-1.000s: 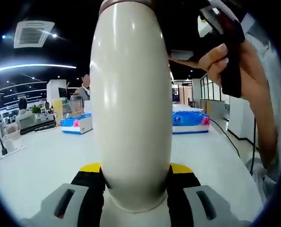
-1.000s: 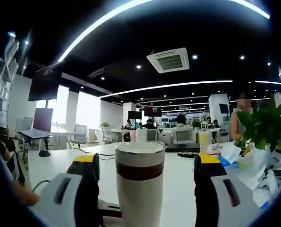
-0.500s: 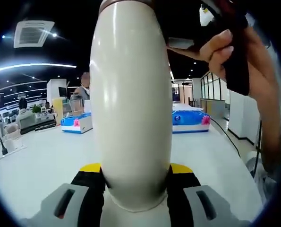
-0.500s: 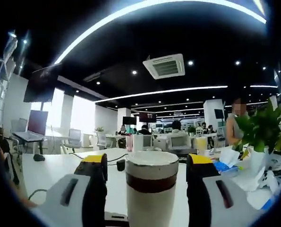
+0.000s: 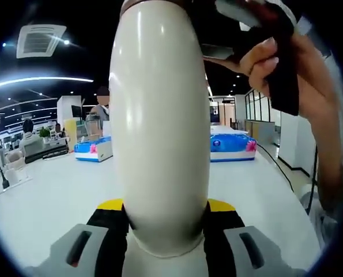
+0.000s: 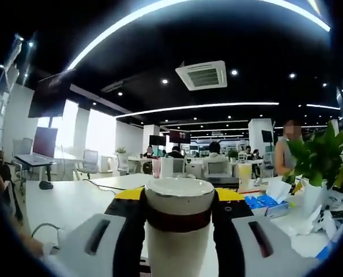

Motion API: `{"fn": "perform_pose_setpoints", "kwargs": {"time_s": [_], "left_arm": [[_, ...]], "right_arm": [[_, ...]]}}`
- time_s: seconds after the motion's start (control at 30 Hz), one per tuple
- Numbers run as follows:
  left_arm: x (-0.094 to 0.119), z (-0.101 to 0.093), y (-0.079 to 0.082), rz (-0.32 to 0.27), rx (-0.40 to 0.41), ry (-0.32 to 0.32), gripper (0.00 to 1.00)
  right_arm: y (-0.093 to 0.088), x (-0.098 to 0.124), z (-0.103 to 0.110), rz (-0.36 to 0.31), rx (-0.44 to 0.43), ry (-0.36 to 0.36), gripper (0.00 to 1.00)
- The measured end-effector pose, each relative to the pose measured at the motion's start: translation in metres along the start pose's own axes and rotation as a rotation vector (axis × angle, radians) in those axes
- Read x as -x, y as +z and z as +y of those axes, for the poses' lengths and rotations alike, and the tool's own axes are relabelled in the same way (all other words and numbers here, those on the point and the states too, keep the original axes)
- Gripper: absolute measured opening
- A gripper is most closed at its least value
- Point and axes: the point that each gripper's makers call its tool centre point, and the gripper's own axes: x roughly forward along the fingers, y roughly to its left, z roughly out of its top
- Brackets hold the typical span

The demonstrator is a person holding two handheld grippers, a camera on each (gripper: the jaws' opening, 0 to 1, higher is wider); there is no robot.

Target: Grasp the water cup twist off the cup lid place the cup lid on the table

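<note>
My left gripper [image 5: 166,222] clamps the smooth, cream, rounded water cup [image 5: 161,127] above the white table [image 5: 56,202]. My right gripper [image 6: 178,222] pinches its cylindrical brown-banded cup lid [image 6: 178,202].

right gripper [image 6: 179,216]: jaws, wide apart a second ago, are now closing in against the cup lid [image 6: 179,195] atop the water cup [image 6: 178,245], yellow tips touching its sides. person's hand [image 5: 286,63]: shifting slightly beside the cup's top in the left gripper view.
</note>
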Motion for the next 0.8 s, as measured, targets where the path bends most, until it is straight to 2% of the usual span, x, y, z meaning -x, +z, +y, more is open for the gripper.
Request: {"fn": "perform_pose_setpoints", "kwargs": {"time_s": [0.17, 0.57, 0.8], "left_arm": [[0.0002, -0.0009, -0.0002, 0.001, 0.001, 0.0, 0.52], [0.0001, -0.0014, -0.0005, 0.003, -0.002, -0.001, 0.52], [0.0004, -0.0001, -0.0012, 0.006, 0.002, 0.001, 0.52]], "right_arm": [[0.0004, 0.0013, 0.0025, 0.001, 0.013, 0.037, 0.47], [0.0001, 0.002, 0.0057, 0.002, -0.009, 0.211, 0.47], [-0.0018, -0.0004, 0.0073, 0.007, -0.037, 0.352, 0.47]]}}
